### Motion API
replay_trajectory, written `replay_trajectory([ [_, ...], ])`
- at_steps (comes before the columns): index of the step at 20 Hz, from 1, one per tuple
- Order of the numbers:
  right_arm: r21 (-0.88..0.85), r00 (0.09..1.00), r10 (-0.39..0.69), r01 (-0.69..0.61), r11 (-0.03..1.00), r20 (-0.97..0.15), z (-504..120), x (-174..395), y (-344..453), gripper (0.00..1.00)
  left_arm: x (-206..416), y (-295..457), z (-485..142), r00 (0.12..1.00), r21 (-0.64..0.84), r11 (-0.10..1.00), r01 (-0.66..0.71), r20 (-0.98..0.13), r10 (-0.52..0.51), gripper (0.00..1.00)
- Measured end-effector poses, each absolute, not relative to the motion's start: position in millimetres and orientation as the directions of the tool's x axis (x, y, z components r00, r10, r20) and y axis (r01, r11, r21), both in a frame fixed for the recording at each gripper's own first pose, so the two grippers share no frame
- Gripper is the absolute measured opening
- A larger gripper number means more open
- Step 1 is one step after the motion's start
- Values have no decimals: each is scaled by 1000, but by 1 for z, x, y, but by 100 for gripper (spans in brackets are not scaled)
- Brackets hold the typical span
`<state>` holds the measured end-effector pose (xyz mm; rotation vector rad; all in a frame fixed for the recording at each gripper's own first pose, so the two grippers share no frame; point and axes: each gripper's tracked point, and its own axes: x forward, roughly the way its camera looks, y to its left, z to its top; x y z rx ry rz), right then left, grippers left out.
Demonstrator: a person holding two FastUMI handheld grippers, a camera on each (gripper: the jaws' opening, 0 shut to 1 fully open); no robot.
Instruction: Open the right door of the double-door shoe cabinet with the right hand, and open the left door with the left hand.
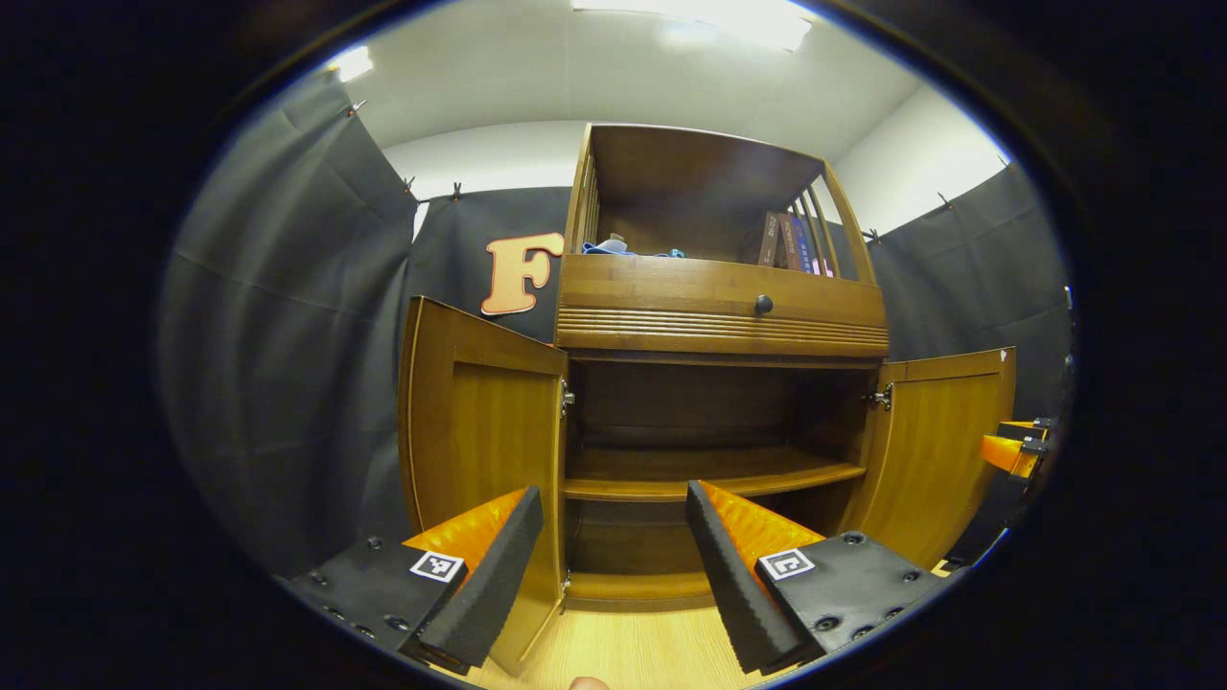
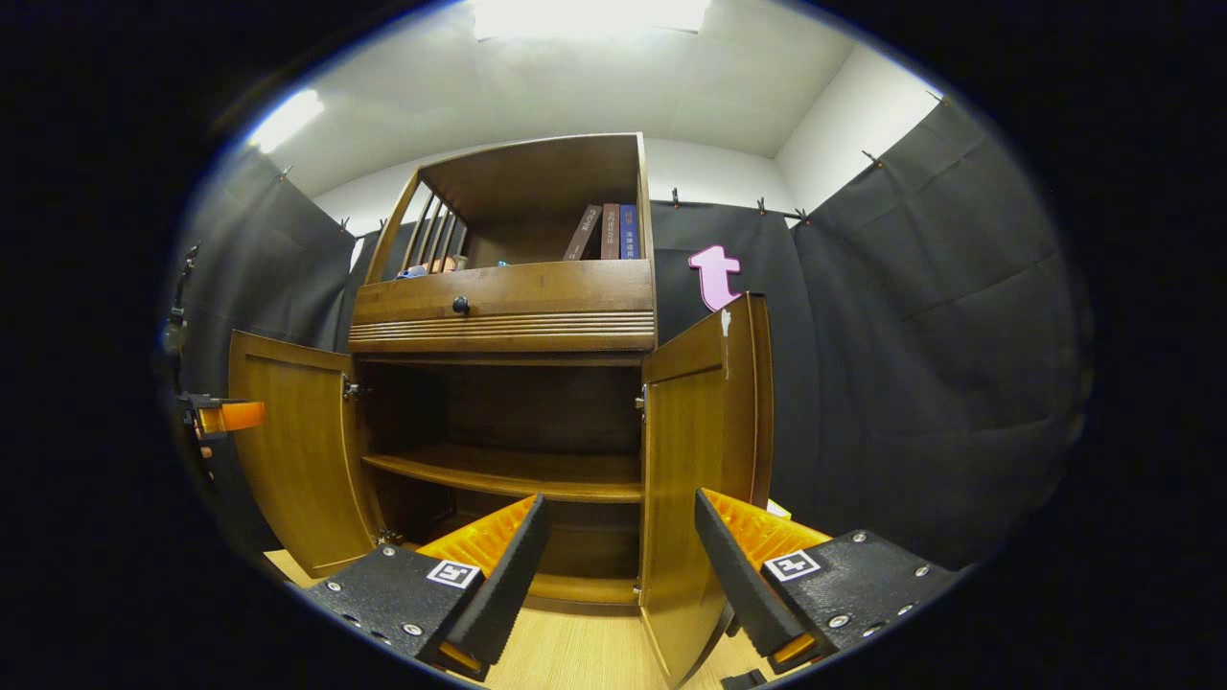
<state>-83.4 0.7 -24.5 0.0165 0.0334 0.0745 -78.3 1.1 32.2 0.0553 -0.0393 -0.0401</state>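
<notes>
Shoe cabinet [image 1: 719, 316] stands on the wood floor against the black wall, both doors swung wide: left door [image 1: 484, 431], right door [image 2: 705, 450]. Inner shelf [image 1: 705, 474] bare. Left hand-held gripper [image 1: 613, 565] jaws apart, gripping nothing, just beside left door. Right hand-held gripper [image 2: 621, 565] likewise spread, right door's edge between its fingers, no contact visible. Books [image 2: 604, 232] up top.

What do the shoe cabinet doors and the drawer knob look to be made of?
Left door and right door: likely wood or wood veneer, amber-brown with a satin varnish; faint grain and soft sheen show. Drawer knob: small, dark and round; possibly metal or painted wood, too small to tell.
</notes>
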Motion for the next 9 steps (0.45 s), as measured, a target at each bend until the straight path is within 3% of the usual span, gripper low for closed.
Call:
replay_trajectory([
  [8, 6, 996, 81, -80, 997, -41, -30, -81, 4, 99, -73, -2, 28, 998, 57, 997, 45, 33, -47, 94],
  [9, 6, 996, 80, -80, 997, -41, -31, -82, 3, 92, -73, -3, 28, 998, 56, 997, 47, 33, -49, 94],
])
